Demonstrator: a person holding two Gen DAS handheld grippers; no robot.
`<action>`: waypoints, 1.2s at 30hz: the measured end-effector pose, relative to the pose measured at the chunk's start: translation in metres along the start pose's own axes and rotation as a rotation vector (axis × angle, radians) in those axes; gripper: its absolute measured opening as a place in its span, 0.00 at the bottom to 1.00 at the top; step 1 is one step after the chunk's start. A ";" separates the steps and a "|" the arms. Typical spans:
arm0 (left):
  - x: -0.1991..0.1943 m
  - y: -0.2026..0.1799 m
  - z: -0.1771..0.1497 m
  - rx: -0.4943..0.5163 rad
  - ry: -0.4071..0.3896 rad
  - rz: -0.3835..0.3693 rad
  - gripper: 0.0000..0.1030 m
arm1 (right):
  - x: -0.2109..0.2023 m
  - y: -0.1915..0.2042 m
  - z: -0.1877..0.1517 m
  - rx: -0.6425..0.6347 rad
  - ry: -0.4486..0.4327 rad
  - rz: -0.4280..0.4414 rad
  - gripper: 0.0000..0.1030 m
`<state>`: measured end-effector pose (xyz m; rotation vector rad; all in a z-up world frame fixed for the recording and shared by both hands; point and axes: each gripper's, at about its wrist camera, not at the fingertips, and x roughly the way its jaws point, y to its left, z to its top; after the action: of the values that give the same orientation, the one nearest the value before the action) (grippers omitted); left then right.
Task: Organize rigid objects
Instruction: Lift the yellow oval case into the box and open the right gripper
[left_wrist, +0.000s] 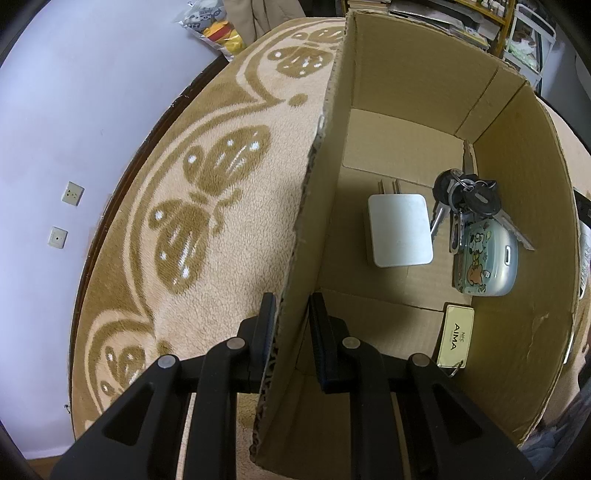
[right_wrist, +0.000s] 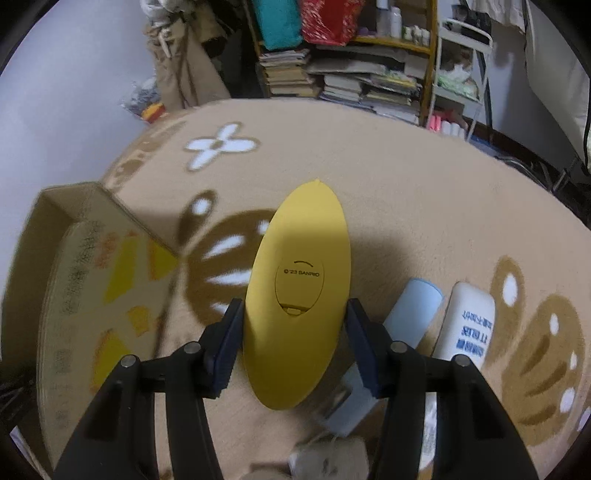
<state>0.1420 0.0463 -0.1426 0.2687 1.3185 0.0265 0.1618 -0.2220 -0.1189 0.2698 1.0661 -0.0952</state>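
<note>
- Left tongs: clamped on the near wall of the cardboard box, one finger outside and one inside.
- Rug: beige pile with a brown butterfly pattern; the box stands on it.
- Box contents, left to right: white square adapter lying flat near the middle of the floor; bunch of keys with black heads, just beside it toward the right wall; pale case with cartoon stickers, touching the keys; cream tag reading "AIMA", nearer the camera, on a ring.
- Right tongs: clamped on the lower half of a yellow oval object, its "SANRIO" marked side facing the camera, held clear of the rug; no earlier picture given.
- Right wrist view, left to right: the box at the left edge, blurred; the yellow oval in the middle; a light blue cylinder and a white bottle with blue print lying side by side on the rug to its right.
</note>
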 end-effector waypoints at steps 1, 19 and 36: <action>0.000 0.000 0.000 0.001 0.000 0.001 0.16 | -0.006 0.003 -0.002 0.002 -0.002 0.009 0.57; -0.001 0.002 0.000 -0.006 0.001 -0.002 0.16 | -0.091 0.075 -0.042 -0.134 -0.087 0.170 0.57; -0.002 0.001 -0.002 -0.003 -0.002 0.004 0.16 | -0.070 0.114 -0.051 -0.179 -0.114 0.292 0.57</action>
<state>0.1400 0.0472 -0.1404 0.2684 1.3159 0.0312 0.1085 -0.1024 -0.0610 0.2522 0.9061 0.2437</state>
